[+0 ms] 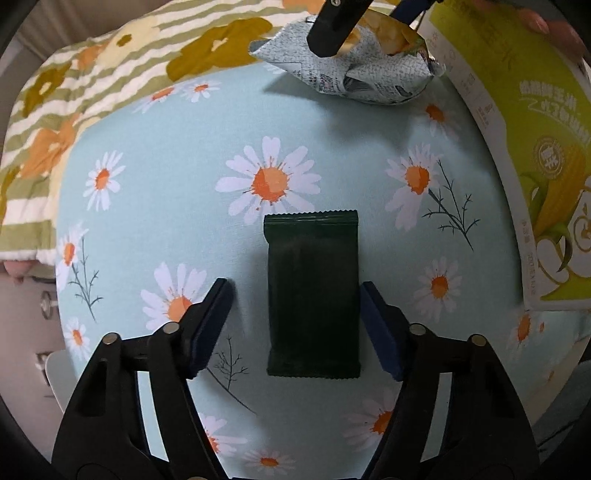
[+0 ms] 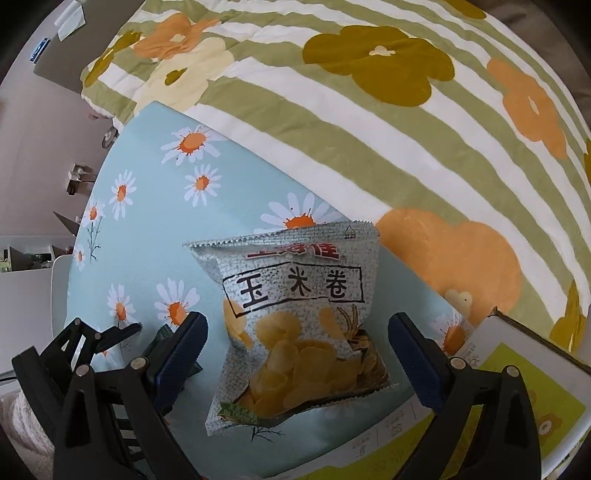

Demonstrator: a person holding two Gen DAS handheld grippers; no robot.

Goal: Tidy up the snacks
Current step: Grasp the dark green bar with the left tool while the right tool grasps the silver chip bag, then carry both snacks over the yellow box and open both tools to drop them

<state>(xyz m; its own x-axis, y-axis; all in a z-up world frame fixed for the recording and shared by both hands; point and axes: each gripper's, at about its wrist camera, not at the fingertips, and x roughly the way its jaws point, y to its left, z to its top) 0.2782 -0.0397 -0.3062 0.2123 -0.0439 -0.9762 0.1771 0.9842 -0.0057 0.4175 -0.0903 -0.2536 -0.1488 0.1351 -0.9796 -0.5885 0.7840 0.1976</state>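
A dark green flat snack packet point(image 1: 313, 295) lies on the daisy-print table point(image 1: 166, 206). My left gripper point(image 1: 295, 295) is open with its fingers either side of the packet's near half, the right pad at its edge. A silver corn-snack bag point(image 2: 295, 325) lies between the open fingers of my right gripper point(image 2: 299, 332), untouched. The same bag point(image 1: 369, 70) shows at the far end in the left wrist view, with the right gripper's finger point(image 1: 332, 29) over it. A corner of the dark packet point(image 2: 162, 338) peeks behind the right gripper's left finger.
A white and lime-green cardboard box point(image 1: 535, 147) stands along the right side of the table; it also shows in the right wrist view point(image 2: 517, 387). A striped floral quilt point(image 2: 369, 110) lies beyond the table. The left gripper point(image 2: 74, 350) shows at lower left.
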